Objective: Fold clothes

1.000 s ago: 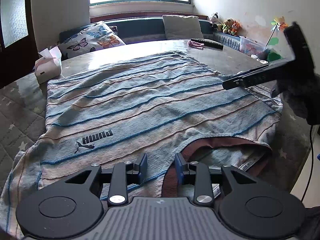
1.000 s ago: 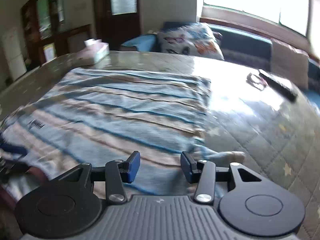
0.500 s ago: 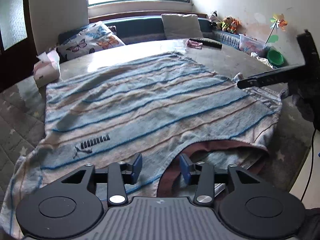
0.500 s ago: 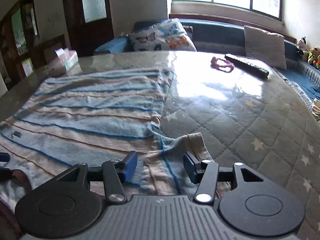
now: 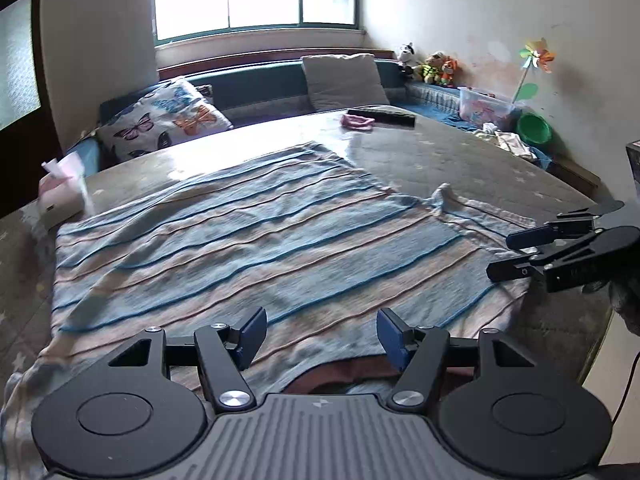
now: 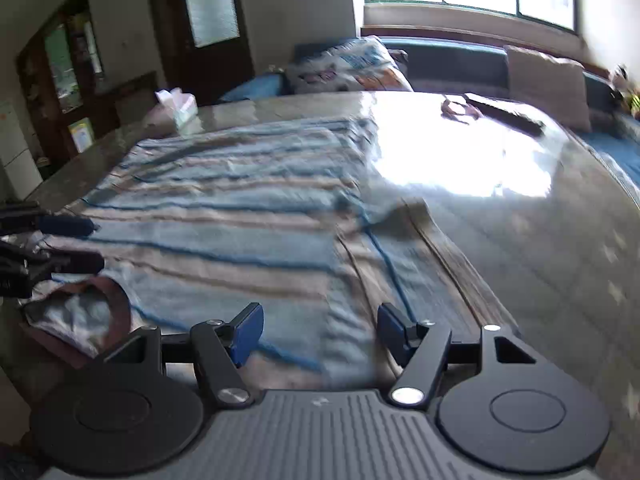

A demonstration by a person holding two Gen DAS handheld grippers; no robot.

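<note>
Have spread the left claw (image 5: 322, 334) much wider than half a second back, pads now well apart, gripping nothing, hovering just above the brown collar (image 5: 344, 372) at the near edge of the striped T-shirt (image 5: 280, 248). Same at the right claw (image 6: 320, 334): opened wide, empty, poised over the near right shoulder where the right sleeve (image 6: 400, 248) lies creased. Have also pulled the left view up and back; no chest logo to be found now, though blur may be hiding it.

Probably means readying for a grasp: collar on the left, shoulder or sleeve on the right, then a first fold. No fold made yet, judging by the shirt spread flat, front up, across the near and left part of the tabletop (image 5: 460, 160), hem toward the far side.

As for containers:
- Tissue box (image 5: 60, 196) at the far left, just beside the shirt's hem corner, one tissue sticking out.
- Clear plastic tub (image 5: 484, 106) on the bench at the far right, holding something pinkish; cannot tell what.
- Green bowl (image 5: 534, 128) beside it; contents hidden.

Well apart from the shirt, far across the tabletop: remote control (image 5: 380, 116) and a small pink item (image 5: 356, 122).
</note>
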